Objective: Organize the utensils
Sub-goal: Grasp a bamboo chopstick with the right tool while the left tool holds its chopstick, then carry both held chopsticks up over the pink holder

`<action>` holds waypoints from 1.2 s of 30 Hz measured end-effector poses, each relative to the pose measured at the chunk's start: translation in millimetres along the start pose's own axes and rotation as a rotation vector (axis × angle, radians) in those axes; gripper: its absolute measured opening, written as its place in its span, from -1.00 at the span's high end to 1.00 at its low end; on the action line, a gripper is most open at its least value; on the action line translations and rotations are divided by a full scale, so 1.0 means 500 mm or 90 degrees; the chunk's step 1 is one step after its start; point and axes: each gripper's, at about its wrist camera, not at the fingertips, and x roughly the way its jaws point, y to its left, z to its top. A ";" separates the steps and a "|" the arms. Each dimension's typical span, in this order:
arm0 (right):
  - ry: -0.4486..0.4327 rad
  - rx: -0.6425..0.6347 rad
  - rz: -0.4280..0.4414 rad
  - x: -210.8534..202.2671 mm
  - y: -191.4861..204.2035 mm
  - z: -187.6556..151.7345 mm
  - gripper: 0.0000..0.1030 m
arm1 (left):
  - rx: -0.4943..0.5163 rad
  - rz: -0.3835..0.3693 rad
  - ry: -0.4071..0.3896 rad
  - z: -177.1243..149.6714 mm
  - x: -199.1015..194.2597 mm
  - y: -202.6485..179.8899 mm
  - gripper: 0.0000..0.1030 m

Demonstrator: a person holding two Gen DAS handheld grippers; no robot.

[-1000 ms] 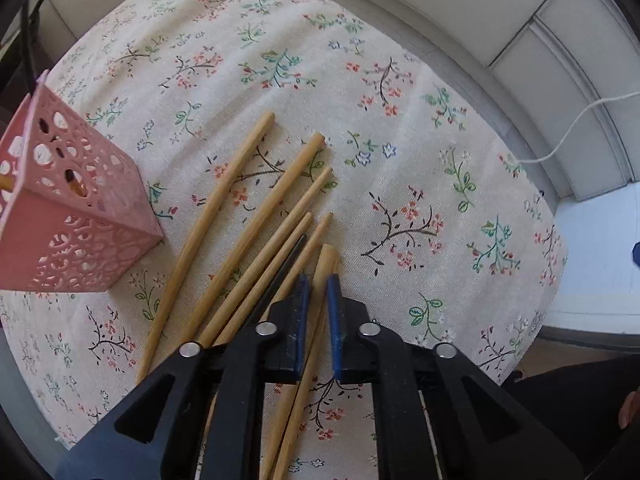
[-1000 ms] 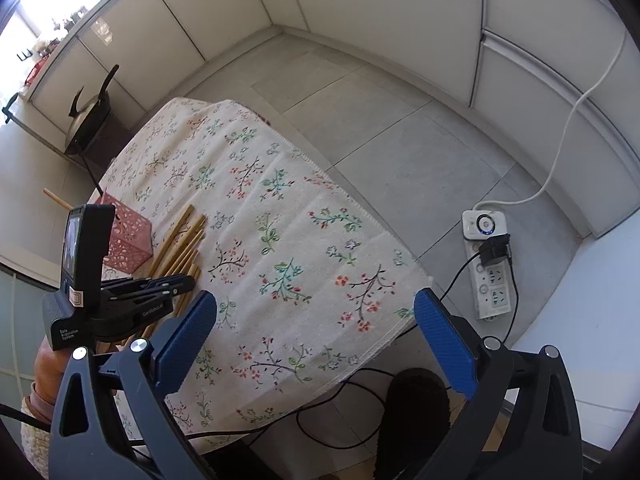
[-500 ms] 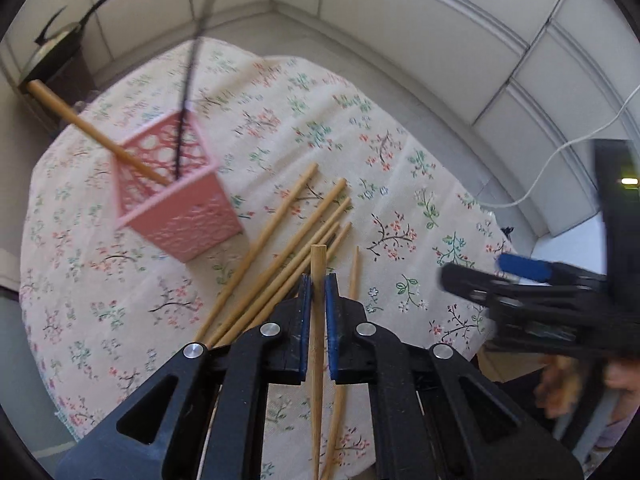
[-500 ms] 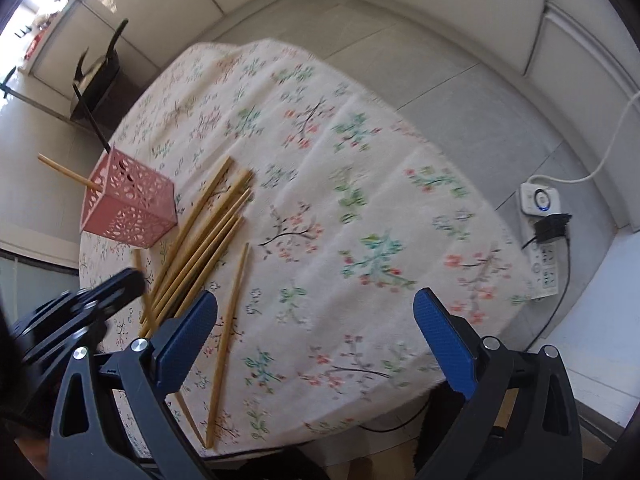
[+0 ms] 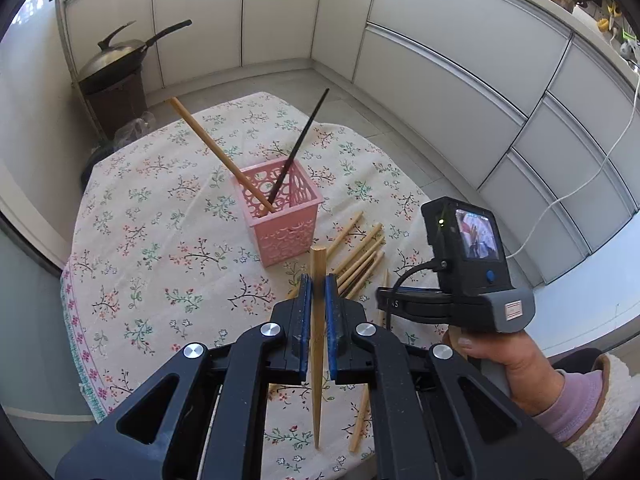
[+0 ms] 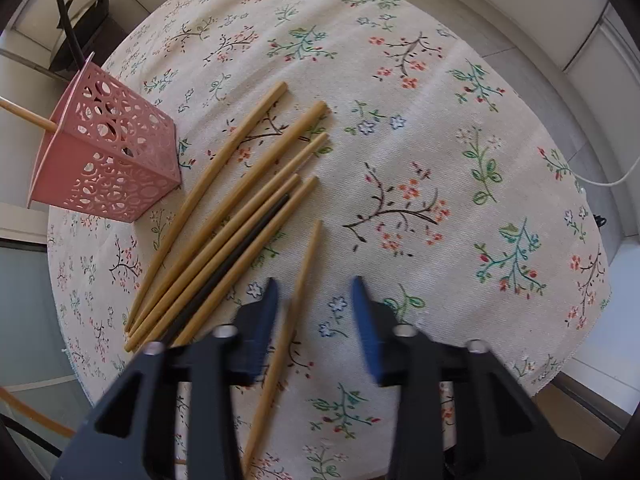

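Note:
My left gripper (image 5: 319, 280) is shut on a wooden chopstick (image 5: 318, 344), held steeply above the flowered tablecloth (image 5: 160, 240). Just beyond it stands the pink lattice basket (image 5: 282, 216), holding a wooden chopstick (image 5: 216, 152) and a black one (image 5: 304, 136). In the right wrist view, my right gripper (image 6: 314, 296) points down at the table and its jaws are closing. A lone wooden chopstick (image 6: 304, 268) lies between them, nearer the left pad, not pinched. Left of it lies a fan of several wooden chopsticks (image 6: 224, 200) with one black chopstick (image 6: 236, 256), next to the basket (image 6: 108, 152).
A person's hand (image 5: 512, 364) in a lilac sleeve holds the right gripper's handle (image 5: 464, 280). A wok on a dark stand (image 5: 116, 68) is behind the table. White cabinets ring the room, and a white cable (image 5: 592, 176) hangs at the right. The round table's edge (image 6: 560, 376) is close.
The left gripper has risen with its chopstick, and the basket now sits in front of it. The right gripper has come down over the lone chopstick, and its jaws have narrowed.

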 end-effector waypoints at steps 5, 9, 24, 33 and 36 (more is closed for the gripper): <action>-0.034 0.000 0.006 -0.009 0.009 -0.010 0.89 | -0.004 0.002 -0.006 -0.002 -0.001 0.004 0.88; -0.088 0.001 0.036 -0.074 -0.006 -0.014 0.89 | -0.007 -0.001 -0.021 0.001 -0.012 0.002 0.88; -0.297 -0.011 0.128 -0.338 -0.129 -0.058 0.89 | -0.020 0.014 -0.088 0.021 -0.070 -0.024 0.88; -0.378 0.015 0.174 -0.447 -0.170 -0.050 0.89 | -0.042 0.022 -0.122 0.045 -0.085 -0.034 0.89; -0.390 0.029 0.190 -0.467 -0.185 -0.035 0.89 | -0.062 0.023 -0.149 0.063 -0.105 -0.029 0.89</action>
